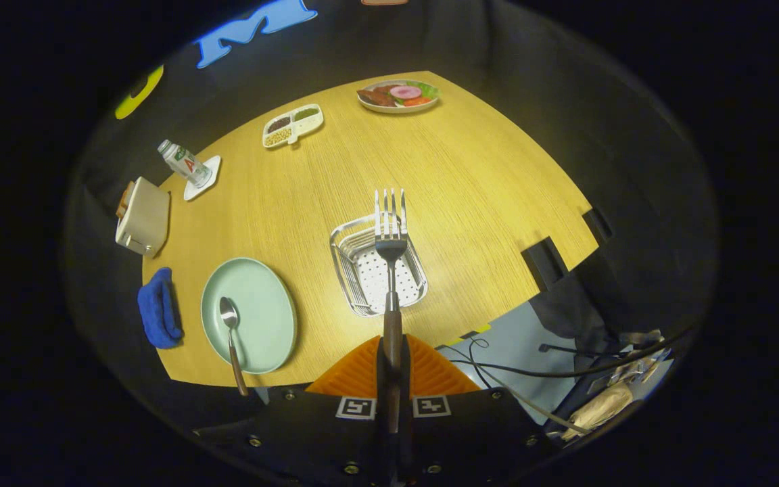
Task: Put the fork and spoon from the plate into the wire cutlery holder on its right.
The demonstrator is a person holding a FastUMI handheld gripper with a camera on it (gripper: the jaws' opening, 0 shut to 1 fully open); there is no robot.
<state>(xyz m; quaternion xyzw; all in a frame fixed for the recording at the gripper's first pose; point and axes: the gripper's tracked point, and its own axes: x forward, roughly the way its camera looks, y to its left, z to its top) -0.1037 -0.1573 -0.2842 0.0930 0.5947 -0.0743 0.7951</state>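
My gripper (390, 368) is shut on the dark handle of the fork (390, 237), which points straight ahead from between the fingers. The fork's tines hang high above the wire cutlery holder (345, 253), a chrome basket with a perforated white floor, standing on the wooden table. Left of the holder lies the pale green plate (261, 304). The spoon (230, 325) rests on the plate, bowl up, its brown handle sticking out over the plate's near rim and the table edge.
A blue cloth (158, 309) lies left of the plate, with a toaster (142, 216) beyond it. A bottle (184, 162) on a coaster, a divided snack tray (293, 124) and a food plate (398, 95) stand farther back. Cables (531, 368) trail below the table's near right edge.
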